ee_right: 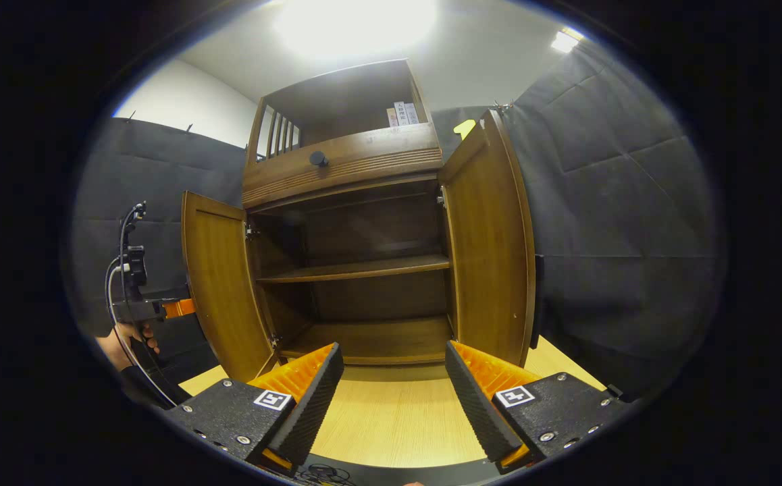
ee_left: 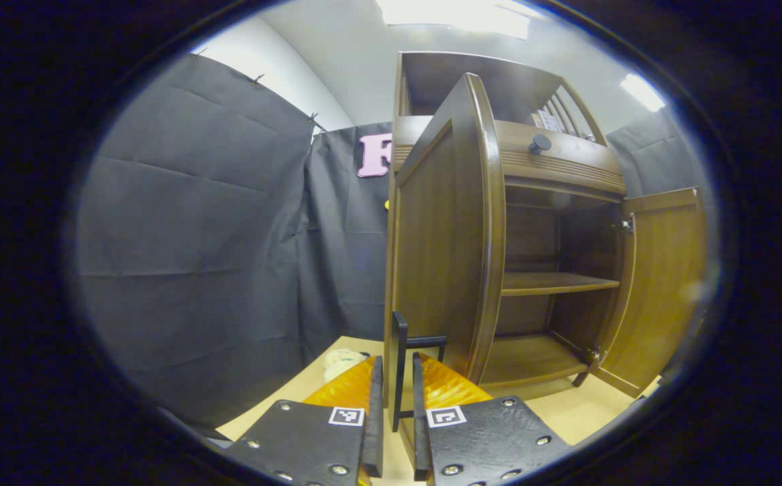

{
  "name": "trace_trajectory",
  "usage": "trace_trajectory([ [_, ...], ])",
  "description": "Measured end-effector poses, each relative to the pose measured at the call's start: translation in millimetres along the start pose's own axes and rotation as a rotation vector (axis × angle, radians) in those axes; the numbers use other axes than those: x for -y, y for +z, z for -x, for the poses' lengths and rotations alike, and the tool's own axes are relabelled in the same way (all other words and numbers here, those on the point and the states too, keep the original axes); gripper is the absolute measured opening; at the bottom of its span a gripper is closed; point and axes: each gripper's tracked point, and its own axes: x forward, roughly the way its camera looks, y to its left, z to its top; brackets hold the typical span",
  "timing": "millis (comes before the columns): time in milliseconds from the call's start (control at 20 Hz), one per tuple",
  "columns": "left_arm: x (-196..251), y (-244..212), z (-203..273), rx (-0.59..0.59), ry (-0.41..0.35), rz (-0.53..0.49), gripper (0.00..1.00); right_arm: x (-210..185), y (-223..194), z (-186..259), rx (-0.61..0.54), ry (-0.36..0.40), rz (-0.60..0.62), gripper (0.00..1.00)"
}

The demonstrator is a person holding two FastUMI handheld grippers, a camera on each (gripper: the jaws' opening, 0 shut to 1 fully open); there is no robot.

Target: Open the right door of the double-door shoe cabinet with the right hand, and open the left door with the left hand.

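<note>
The brown wooden shoe cabinet (ee_right: 344, 162) stands on a light table with both doors swung out. In the left gripper view the left door (ee_left: 445, 236) is edge-on right in front of me. Its black bar handle (ee_left: 399, 337) sits between the narrowly spaced fingers of my left gripper (ee_left: 398, 362), which is shut on it. The right door (ee_left: 661, 283) stands open at the far side. In the right gripper view my right gripper (ee_right: 392, 351) is open and holds nothing, low in front of the bare shelves (ee_right: 357, 268), between the left door (ee_right: 219, 283) and the right door (ee_right: 492, 256).
A hand (ee_right: 127, 341) holds the left gripper behind the left door. A drawer with a round dark knob (ee_right: 319, 158) sits above the doors, and small boxes (ee_right: 401, 113) stand in the top compartment. A whitish bundle (ee_left: 342, 361) lies on the table (ee_right: 391, 418) near the cloth wall.
</note>
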Motion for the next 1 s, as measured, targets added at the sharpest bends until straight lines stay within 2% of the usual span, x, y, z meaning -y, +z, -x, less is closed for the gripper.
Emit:
trace_trajectory([
  [300, -46, -2, 12, 0.006, 0.084, -0.012, 0.14, -11, 1, -6, 0.001, 0.025, 0.004, 0.94],
  [600, -96, -3, 34, 0.013, 0.195, -0.035, 0.22, -14, 5, -2, 0.009, 0.046, 0.015, 0.94],
  [650, -100, -1, 38, 0.015, 0.196, -0.028, 0.23, -14, 6, -1, 0.01, 0.049, 0.016, 0.94],
  [700, -98, 2, 42, 0.017, 0.193, -0.016, 0.14, -13, 6, 1, 0.01, 0.052, 0.018, 0.94],
  [800, -97, 8, 46, 0.028, 0.203, -0.025, 0.24, -11, 9, 6, 0.017, 0.056, 0.024, 0.94],
  [900, -93, 13, 63, 0.049, 0.199, -0.036, 0.24, -9, 14, 12, 0.029, 0.058, 0.025, 0.94],
  [1000, -83, 18, 81, 0.061, 0.188, -0.043, 0.16, -5, 15, 16, 0.033, 0.058, 0.024, 0.94],
])
